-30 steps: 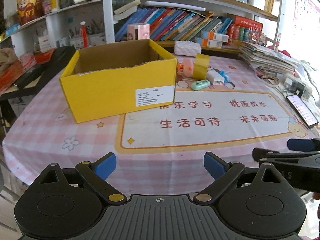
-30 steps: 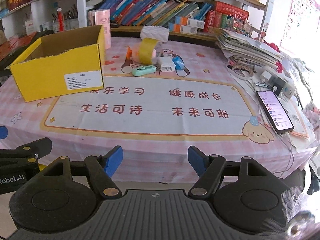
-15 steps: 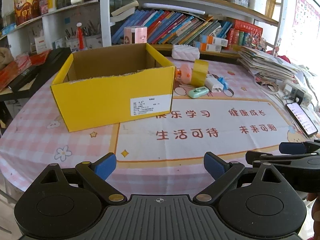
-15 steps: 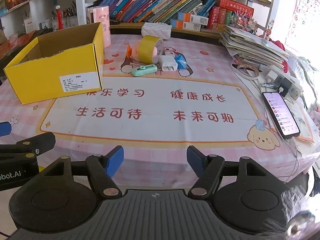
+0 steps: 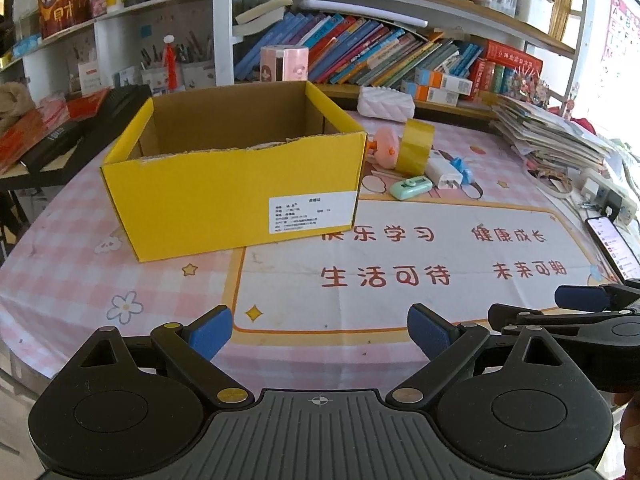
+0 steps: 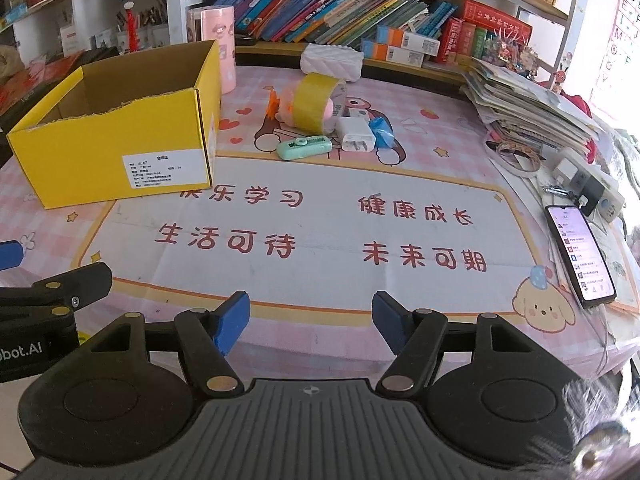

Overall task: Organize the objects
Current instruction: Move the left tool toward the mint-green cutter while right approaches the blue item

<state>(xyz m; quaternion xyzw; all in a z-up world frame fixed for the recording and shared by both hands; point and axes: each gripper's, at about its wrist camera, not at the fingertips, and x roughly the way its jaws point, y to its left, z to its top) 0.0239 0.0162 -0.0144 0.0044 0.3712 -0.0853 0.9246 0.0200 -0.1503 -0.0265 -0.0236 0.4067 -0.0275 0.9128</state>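
Yellow cardboard box (image 5: 236, 196) open-topped on a pink checked tablecloth (image 6: 312, 216), both tongs spread and empty at the near edge.
The cloth's white middle panel carries red characters, 快乐学习, 健康成长, 生活可待 and 未来可期; the box's near wall has a white printed label (image 5: 313, 213) too small to read, and "obot.AI" shows on the left gripper's body in the right wrist view. That panel lies bare from the near table edge up to the box and the small things, leaving open room ahead of the left gripper (image 5: 320, 332) and the right gripper (image 6: 310, 322), whose blue pads press on nothing. Right of the box cluster a yellow tape roll (image 6: 316, 103), a pink toy (image 5: 385, 150), a white charger (image 6: 356, 134) and a mint-green gadget (image 6: 305, 147). A lit phone (image 6: 581, 254) lies near the right edge.
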